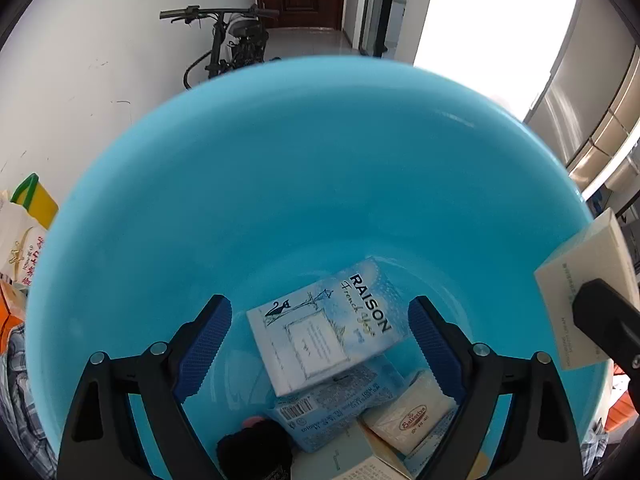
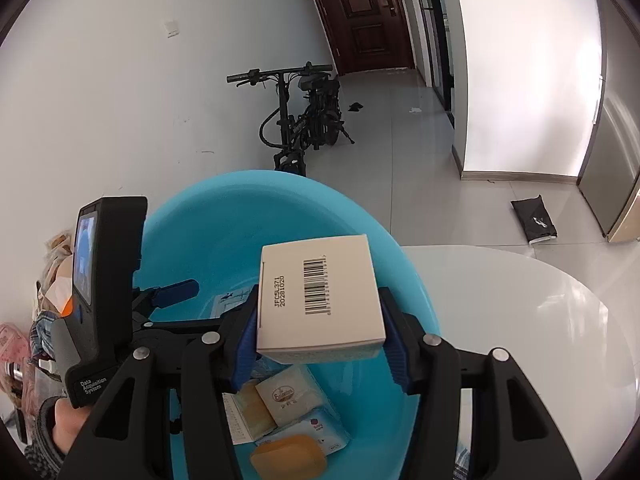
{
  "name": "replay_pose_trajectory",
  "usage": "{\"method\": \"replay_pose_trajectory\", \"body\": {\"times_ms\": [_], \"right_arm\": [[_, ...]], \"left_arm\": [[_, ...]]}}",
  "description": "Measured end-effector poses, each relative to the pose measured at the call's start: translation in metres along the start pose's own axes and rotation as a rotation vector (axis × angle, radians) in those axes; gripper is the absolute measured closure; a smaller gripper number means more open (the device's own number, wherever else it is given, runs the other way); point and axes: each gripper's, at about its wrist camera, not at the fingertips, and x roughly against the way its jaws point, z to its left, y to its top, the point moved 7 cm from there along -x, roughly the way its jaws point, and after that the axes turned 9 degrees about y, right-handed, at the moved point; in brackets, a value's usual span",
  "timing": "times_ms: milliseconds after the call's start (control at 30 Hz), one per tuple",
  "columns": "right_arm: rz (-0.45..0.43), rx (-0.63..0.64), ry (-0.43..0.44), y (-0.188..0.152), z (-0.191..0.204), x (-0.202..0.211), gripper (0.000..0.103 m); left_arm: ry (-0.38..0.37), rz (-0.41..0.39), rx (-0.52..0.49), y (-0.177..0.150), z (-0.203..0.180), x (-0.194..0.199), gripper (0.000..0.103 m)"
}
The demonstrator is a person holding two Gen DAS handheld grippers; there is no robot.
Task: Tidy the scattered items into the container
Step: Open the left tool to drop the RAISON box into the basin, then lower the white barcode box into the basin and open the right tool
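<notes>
Right gripper [image 2: 320, 316] is up over the blue basin [image 2: 192, 216] with a white carton [image 2: 320, 280] clamped between its blue pads [image 2: 246, 336], barcode face towards the camera, the box sitting level and square in the grip. From the left wrist view that same carton [image 1: 584, 276] shows at the basin's right rim, so it hangs above the opening, not yet down inside. Left gripper [image 1: 320, 344] is spread wide and holds nothing, its fingers framing the pale blue RAISON box [image 1: 320, 332] that lies tilted on top of the pile at the bottom of the basin [image 1: 280, 180]. Under it sits a blue barcoded pack [image 1: 340, 408] and a cream wrapped packet [image 1: 412, 416]; the right view also shows an orange bar [image 2: 288, 460] near the front of the heap. The carton looks like thin card, light and stiff with smooth faces, so I'd judge it could slide if the squeeze goes slack and dent if the squeeze is heavy. The hold across the two narrow side walls looks right, since the edges there resist crushing better than the broad faces. The pile below looks like small boxes and soft packets, so a short drop should do no harm, though the carton may tip off the slanted RAISON box when it lands.
</notes>
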Motion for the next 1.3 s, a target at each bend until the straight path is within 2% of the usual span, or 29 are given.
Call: {"method": "replay_pose_trajectory", "body": {"times_ms": [100,367,533,733,833,1000,1100,1300], "right_arm": [[-0.002,0.004,-0.005,0.000,0.002,0.003,0.051],[0.020,0.027,-0.001,-0.002,0.020,-0.001,0.051],[0.061,0.075,-0.011,-0.007,0.042,-0.020,0.051],[0.117,0.064,0.012,-0.009,0.056,-0.055,0.051],[0.151,0.088,-0.007,-0.011,0.064,-0.074,0.051],[0.192,0.088,-0.010,-0.013,0.069,-0.095,0.051],[0.202,0.100,-0.026,-0.015,0.070,-0.100,0.051],[0.205,0.102,-0.029,-0.016,0.071,-0.102,0.048]], "left_arm": [[-0.013,-0.039,0.016,-0.001,0.005,0.015,0.011],[0.069,-0.140,-0.020,-0.013,0.044,0.072,0.011],[0.058,-0.168,-0.034,-0.039,0.057,0.113,0.011],[0.098,-0.196,-0.031,-0.055,0.079,0.135,0.008],[0.122,-0.191,-0.016,-0.060,0.095,0.133,0.008],[0.097,-0.154,0.016,-0.062,0.111,0.118,0.008],[0.122,-0.156,0.013,-0.063,0.116,0.111,0.008],[0.127,-0.147,0.013,-0.065,0.119,0.105,0.008]]}}
